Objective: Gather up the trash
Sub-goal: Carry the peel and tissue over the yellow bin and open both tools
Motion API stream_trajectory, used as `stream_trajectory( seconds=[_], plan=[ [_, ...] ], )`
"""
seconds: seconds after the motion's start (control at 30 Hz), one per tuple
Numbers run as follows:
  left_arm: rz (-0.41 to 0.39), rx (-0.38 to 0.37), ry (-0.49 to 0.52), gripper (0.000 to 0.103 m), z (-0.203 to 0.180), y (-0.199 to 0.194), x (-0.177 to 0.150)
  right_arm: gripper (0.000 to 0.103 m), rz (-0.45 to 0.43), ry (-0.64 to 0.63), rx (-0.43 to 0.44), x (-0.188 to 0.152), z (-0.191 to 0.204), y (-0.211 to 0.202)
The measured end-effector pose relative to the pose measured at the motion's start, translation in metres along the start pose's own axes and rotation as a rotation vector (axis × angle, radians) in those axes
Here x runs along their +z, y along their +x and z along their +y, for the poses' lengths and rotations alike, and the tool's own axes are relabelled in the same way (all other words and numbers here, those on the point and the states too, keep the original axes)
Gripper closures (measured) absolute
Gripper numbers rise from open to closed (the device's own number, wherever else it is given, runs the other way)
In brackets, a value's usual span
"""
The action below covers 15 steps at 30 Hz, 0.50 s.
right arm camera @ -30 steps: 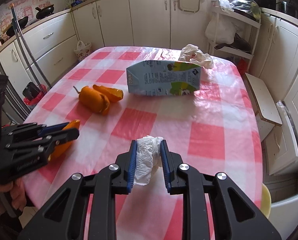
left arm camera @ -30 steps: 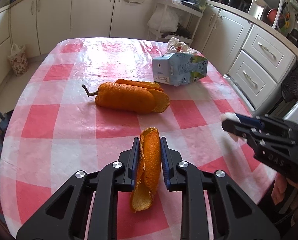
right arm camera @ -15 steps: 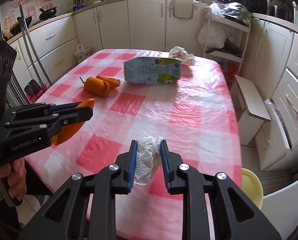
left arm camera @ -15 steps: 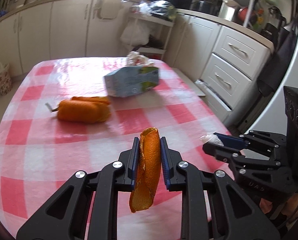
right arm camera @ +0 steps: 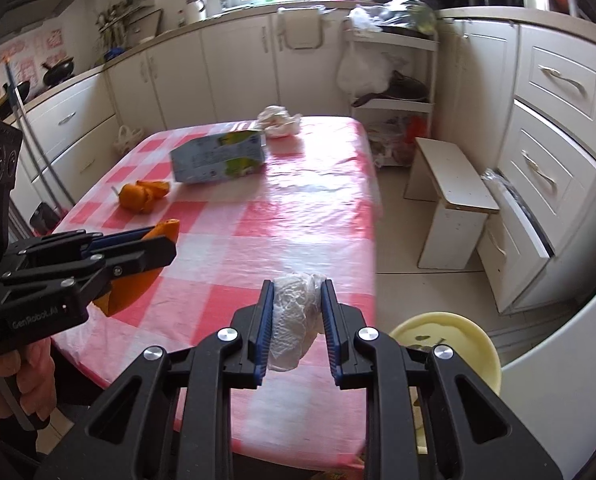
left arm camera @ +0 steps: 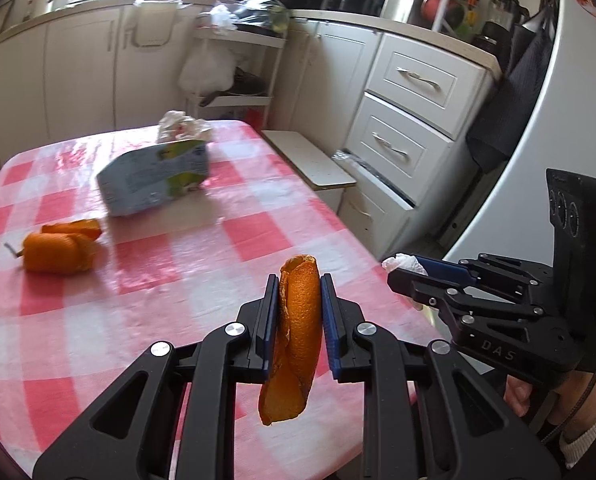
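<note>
1. My left gripper [left arm camera: 298,288] is clamped on a strip of orange peel [left arm camera: 296,332]. The peel stands upright between the blue pads and its lower end hangs free below them.
2. My right gripper [right arm camera: 297,292] is clamped on a crumpled white tissue [right arm camera: 294,320], which bulges out above and below the pads.
3. In the left wrist view the right gripper shows at 3 o'clock, off the table's edge, with a tip of the tissue poking out at its front.
4. In the right wrist view the left gripper sits at 9 o'clock over the near left corner of the table, with the peel sticking out in front and underneath.
5. The table [right arm camera: 298,216] wears a red-and-white checked cloth. More trash lies on it: orange peel pieces with a stem [right arm camera: 142,196] at 10 o'clock in the right wrist view, and a flattened light-blue carton [right arm camera: 218,158] lying on its side at 11 o'clock.
6. Just beyond the carton, at 12 o'clock near the far edge, lies a crumpled wad of paper [right arm camera: 278,120].
7. A pale yellow bin [right arm camera: 450,340] sits on the floor at 4 o'clock in the right wrist view, just beside the table's near right corner, partly hidden by my gripper.
8. A white stool [right arm camera: 450,184] stands at 2 o'clock, between the table and the drawers.
</note>
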<state>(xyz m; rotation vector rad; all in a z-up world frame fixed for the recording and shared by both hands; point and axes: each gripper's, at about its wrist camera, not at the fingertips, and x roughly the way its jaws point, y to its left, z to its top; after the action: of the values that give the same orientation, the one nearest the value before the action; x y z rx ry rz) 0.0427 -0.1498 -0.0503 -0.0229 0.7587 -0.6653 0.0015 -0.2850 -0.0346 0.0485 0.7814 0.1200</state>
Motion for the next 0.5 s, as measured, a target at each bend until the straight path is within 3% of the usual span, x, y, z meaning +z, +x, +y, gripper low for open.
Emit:
stream_trajectory(
  seconds=[0.5],
  plan=[
    [0.037,-0.058,0.06,0.083,-0.047,0.036,0.019,0.079,-0.017,0.098,-0.106,-0.01,-0.054,-0.011]
  ],
)
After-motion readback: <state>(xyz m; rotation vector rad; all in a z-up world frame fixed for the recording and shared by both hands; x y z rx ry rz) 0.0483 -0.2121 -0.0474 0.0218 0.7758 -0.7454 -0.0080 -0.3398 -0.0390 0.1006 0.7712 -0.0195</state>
